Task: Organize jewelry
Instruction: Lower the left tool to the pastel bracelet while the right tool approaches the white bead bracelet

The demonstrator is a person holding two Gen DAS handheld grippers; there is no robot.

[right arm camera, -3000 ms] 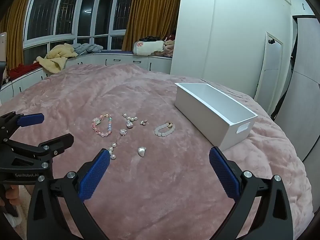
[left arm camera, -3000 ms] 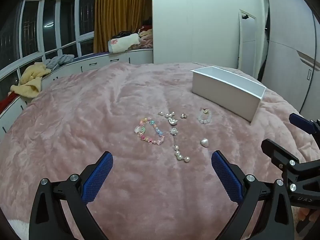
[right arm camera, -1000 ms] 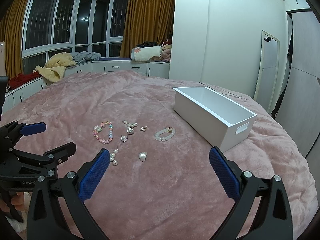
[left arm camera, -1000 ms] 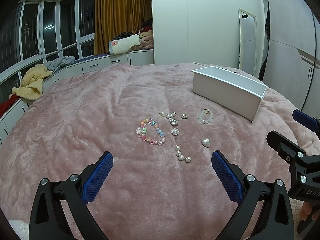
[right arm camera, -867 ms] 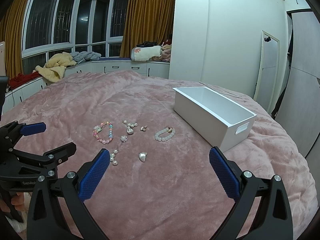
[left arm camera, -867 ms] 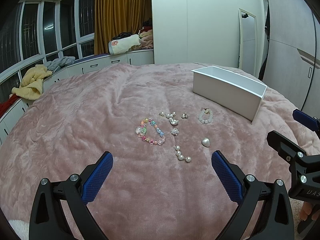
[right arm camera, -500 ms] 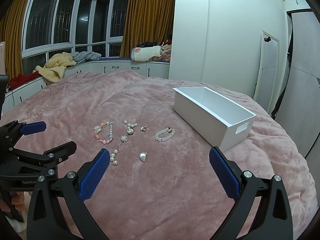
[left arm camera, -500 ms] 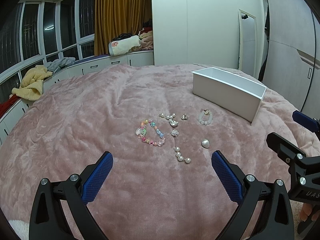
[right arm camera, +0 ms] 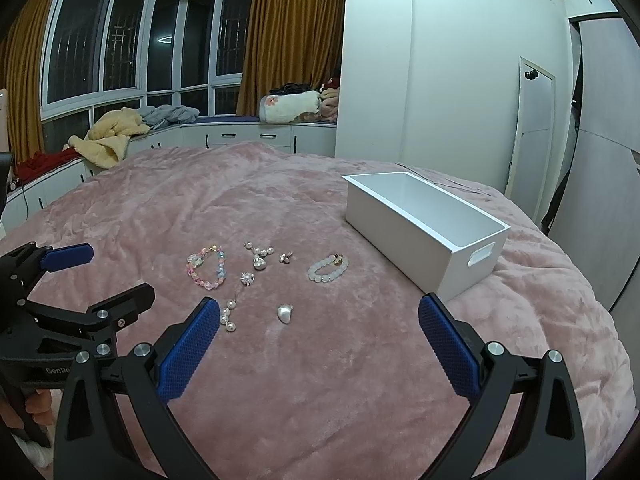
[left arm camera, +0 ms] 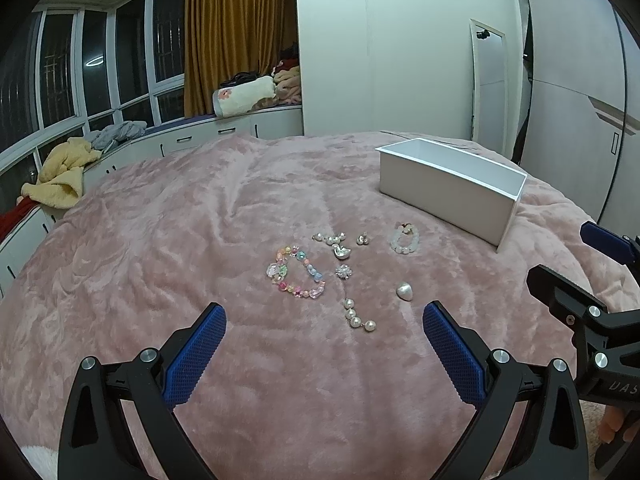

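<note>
Jewelry lies on a pink blanket (left arm camera: 160, 240): a pastel bead bracelet (left arm camera: 295, 277) (right arm camera: 206, 267), a white bead bracelet (left arm camera: 405, 239) (right arm camera: 328, 268), a pearl string (left arm camera: 356, 316) (right arm camera: 228, 316), a pearl heart (left arm camera: 405, 291) (right arm camera: 285, 313), and small silver charms (left arm camera: 342, 252) (right arm camera: 259, 262). A white open box (left arm camera: 448, 188) (right arm camera: 424, 228) stands at the right, behind them. My left gripper (left arm camera: 324, 336) is open and empty, short of the jewelry. My right gripper (right arm camera: 320, 332) is open and empty, with the pearl heart just beyond its fingers.
The blanket covers a bed. A window bench with clothes (right arm camera: 116, 132) and a rolled blanket (right arm camera: 290, 108) runs along the back. A white wall and doors (left arm camera: 488, 80) stand at the right. Each gripper shows in the other's view (left arm camera: 592, 312) (right arm camera: 60, 300).
Both grippers have shifted only slightly; the jewelry sits a touch higher in the views than three seconds ago. Nothing was taken hold of or moved.
</note>
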